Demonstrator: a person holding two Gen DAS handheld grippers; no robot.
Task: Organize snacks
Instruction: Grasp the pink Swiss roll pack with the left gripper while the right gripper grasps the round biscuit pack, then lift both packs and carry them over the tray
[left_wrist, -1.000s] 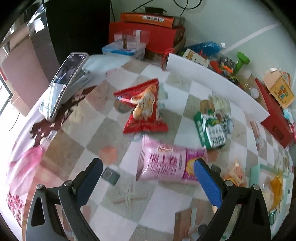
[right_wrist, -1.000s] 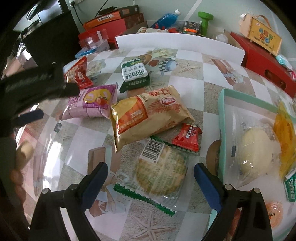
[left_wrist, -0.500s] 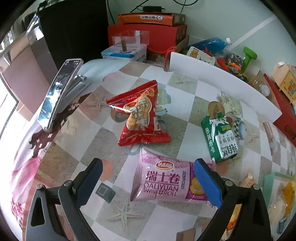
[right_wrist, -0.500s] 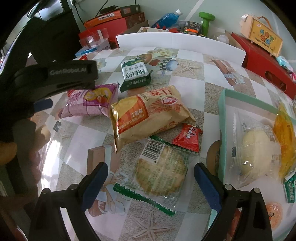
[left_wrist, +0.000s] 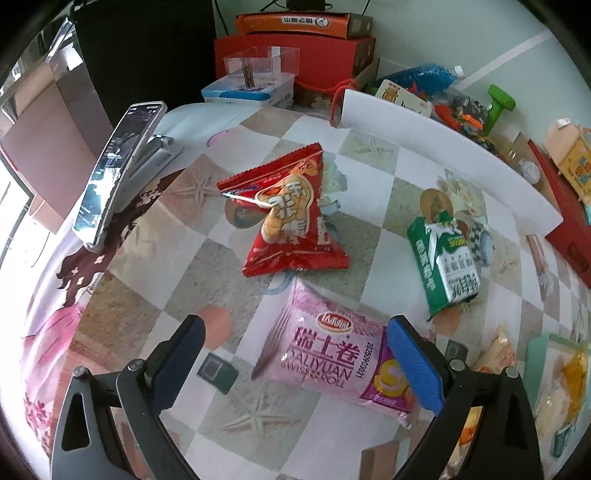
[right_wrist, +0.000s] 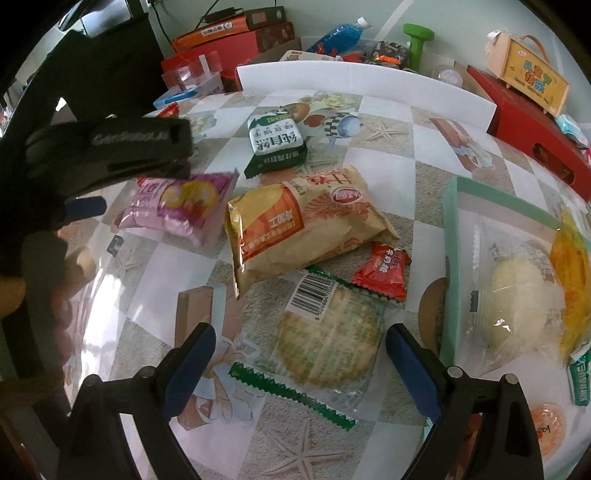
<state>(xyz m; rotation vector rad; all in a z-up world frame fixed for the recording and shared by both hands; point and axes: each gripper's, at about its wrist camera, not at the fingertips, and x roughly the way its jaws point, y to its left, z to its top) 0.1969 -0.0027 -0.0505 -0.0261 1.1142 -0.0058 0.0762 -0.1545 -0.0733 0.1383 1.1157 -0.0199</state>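
The checkered tablecloth is carrying scattered snacks. A mint-green tray is sitting at its right side, holding a clear-wrapped bun. The tan bread bag is lying at the centre, its lower corner overlapping the round cracker pack. The pink Swiss roll pack is lying flat, glossy, below the red peanut bag. The left gripper is hovering wide open over it, holding nothing. The right gripper is gaping open, empty, above the cracker pack.
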